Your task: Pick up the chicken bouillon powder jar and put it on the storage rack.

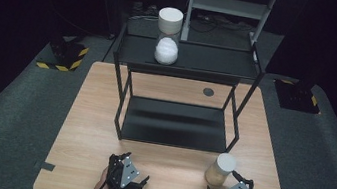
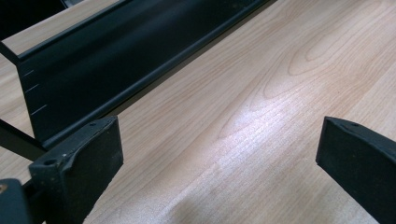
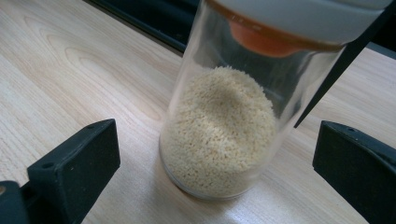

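A clear jar of pale yellow grains point(image 1: 220, 169) with a grey lid stands upright on the wooden table point(image 1: 85, 127), in front of the black shelf rack point(image 1: 177, 126). My right gripper point(image 1: 237, 178) is open just behind it; in the right gripper view the grain jar point(image 3: 222, 130) stands a little ahead of the wide-apart jaws, untouched. My left gripper point(image 1: 133, 167) rests open at the table's near left, and the left gripper view has bare wood point(image 2: 243, 121) between its jaws. A second jar holding white material point(image 1: 168, 36) stands on the rack's top shelf.
The rack's lower shelf point(image 1: 176, 123) lies bare, its front edge point(image 2: 93, 79) close ahead of the left gripper. A dark round grommet point(image 1: 208, 91) sits in the table at the back. Grey floor surrounds the table.
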### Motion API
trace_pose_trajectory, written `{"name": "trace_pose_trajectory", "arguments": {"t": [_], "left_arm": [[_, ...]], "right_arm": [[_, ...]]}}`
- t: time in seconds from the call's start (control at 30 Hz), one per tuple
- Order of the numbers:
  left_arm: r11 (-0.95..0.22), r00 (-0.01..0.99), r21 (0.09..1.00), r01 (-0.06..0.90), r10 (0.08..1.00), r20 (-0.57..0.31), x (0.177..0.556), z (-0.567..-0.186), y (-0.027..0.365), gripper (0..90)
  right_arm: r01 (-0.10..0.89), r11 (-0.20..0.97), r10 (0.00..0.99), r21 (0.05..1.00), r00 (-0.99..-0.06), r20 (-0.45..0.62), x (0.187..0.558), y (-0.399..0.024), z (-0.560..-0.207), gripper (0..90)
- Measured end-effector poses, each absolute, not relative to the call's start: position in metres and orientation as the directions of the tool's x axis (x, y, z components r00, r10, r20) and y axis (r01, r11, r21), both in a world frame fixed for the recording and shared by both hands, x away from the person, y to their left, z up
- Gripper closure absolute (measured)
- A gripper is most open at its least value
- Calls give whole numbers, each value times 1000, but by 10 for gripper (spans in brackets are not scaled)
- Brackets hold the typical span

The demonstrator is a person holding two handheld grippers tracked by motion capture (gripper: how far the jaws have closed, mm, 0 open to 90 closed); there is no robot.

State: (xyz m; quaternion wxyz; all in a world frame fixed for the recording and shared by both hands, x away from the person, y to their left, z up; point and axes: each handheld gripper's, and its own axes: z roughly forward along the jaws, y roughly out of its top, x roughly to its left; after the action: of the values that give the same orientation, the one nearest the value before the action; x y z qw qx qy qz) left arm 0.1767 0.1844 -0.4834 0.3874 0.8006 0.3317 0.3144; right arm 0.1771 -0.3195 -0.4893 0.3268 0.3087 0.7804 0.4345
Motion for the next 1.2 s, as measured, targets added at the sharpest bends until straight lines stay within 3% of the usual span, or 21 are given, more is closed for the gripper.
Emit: {"name": "trace_pose_trajectory", "arguments": {"t": [1.2], "left_arm": [[-479, 591, 832, 281, 769, 243, 177, -484, 186, 9]], "right_arm": [[157, 302, 817, 940, -551, -171, 175, -314, -470, 0]]}}
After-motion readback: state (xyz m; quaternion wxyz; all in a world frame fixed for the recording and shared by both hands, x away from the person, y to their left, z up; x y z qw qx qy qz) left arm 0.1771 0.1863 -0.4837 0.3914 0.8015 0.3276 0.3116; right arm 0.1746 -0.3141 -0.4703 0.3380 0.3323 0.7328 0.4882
